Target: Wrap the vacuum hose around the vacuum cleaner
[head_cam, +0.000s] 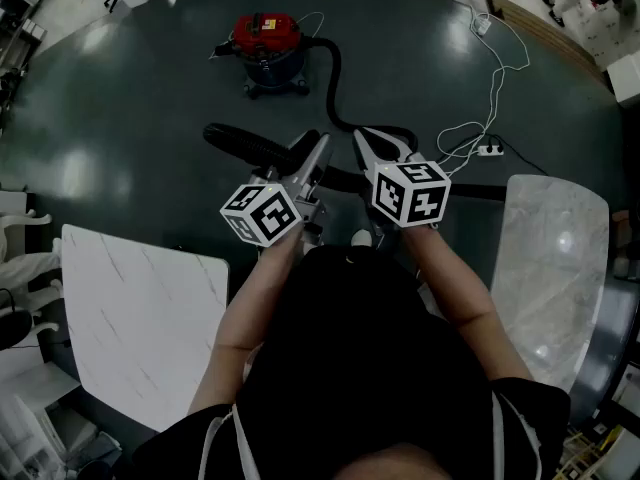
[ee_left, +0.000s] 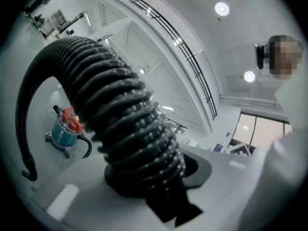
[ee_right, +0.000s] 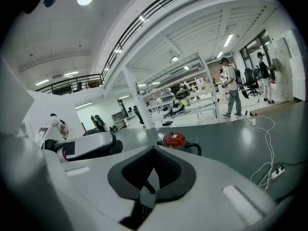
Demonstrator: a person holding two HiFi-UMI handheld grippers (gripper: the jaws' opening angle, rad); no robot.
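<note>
Black ribbed hose (head_cam: 334, 83) trails from the red vacuum cleaner (head_cam: 268, 43), upper centre, on the floor (head_cam: 130, 98). Left gripper view: the left gripper (ee_left: 149, 186) clamps that hose, which looks light, springy and grippy. Right gripper view: the right gripper (ee_right: 144, 189) is pinched together, empty. Best hold: further along the ribs.

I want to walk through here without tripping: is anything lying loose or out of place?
The hose trails unwrapped from the vacuum cleaner to the left gripper, which grips it. A white cable and power strip sprawl at right.
</note>
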